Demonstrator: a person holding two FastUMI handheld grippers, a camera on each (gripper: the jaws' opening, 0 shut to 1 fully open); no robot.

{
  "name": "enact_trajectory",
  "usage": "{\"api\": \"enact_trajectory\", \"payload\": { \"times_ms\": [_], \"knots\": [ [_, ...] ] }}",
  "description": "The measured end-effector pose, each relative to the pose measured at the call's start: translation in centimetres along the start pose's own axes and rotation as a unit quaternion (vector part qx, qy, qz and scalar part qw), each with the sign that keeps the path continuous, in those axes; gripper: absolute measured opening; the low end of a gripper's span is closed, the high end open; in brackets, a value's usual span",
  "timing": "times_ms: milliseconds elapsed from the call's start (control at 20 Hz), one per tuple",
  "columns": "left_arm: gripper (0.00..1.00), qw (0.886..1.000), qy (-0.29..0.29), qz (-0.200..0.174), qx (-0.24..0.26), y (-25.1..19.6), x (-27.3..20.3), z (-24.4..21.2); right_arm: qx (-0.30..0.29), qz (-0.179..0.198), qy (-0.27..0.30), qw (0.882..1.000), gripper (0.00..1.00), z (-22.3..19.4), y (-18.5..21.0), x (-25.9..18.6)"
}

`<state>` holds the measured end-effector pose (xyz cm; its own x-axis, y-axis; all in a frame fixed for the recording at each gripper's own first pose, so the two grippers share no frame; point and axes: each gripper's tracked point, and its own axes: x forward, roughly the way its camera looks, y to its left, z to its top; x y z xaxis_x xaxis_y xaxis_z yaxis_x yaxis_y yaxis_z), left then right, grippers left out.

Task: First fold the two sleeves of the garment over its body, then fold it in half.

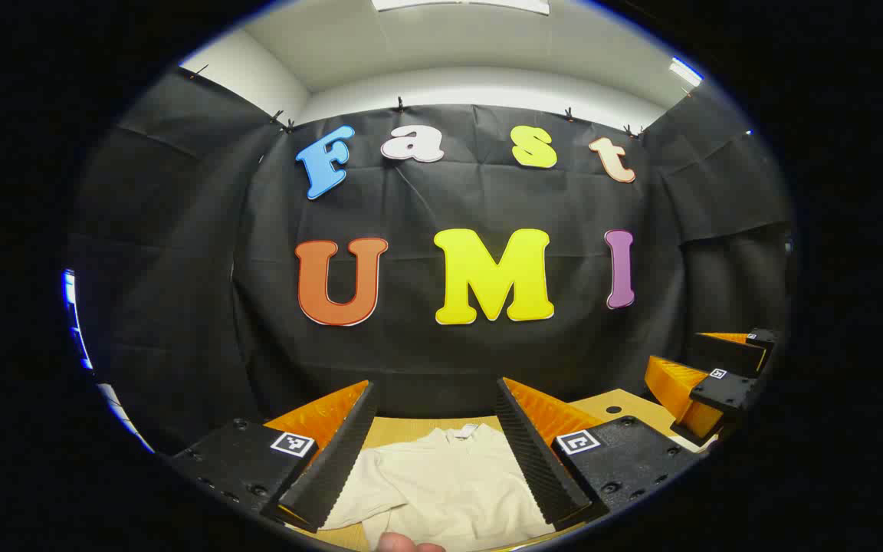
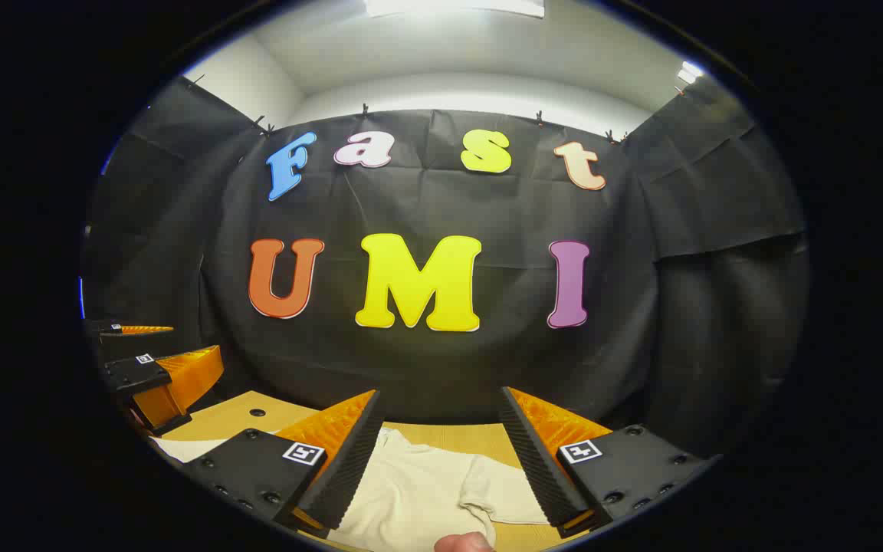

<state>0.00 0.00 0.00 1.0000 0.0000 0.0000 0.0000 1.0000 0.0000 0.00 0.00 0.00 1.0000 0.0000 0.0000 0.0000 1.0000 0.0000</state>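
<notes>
A cream short-sleeved garment [image 1: 441, 483] lies on the wooden table [image 1: 618, 405], its collar at the far side. My left gripper [image 1: 435, 395] hovers open above the garment's upper body, with nothing between its fingers. In the right gripper view the garment [image 2: 426, 491] shows its right half, and one short sleeve [image 2: 507, 491] lies spread toward the right. My right gripper [image 2: 439, 402] is open above that part, holding nothing. The right gripper also appears in the left gripper view as a second pair of fingers [image 1: 687, 387] at the right. The left gripper's fingers [image 2: 181, 379] appear at the left of the right gripper view.
The table [image 2: 257, 418] ends at the black cloth wall [image 1: 441, 360] just behind the garment. A small hole [image 2: 257, 412] marks the table's left part. A fingertip [image 1: 407, 543] shows at the bottom edge of the left gripper view, and another fingertip [image 2: 463, 542] in the right gripper view.
</notes>
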Motion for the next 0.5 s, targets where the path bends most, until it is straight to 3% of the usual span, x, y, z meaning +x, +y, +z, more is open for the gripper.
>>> {"api": "enact_trajectory", "payload": {
  "times_ms": [500],
  "knots": [
    [0.98,1.000,-0.012,0.006,0.001,-0.8,0.1,0.8,0.011,-0.004,-0.002,1.000,0.95,0.2,-1.3,0.9]
  ]
}}
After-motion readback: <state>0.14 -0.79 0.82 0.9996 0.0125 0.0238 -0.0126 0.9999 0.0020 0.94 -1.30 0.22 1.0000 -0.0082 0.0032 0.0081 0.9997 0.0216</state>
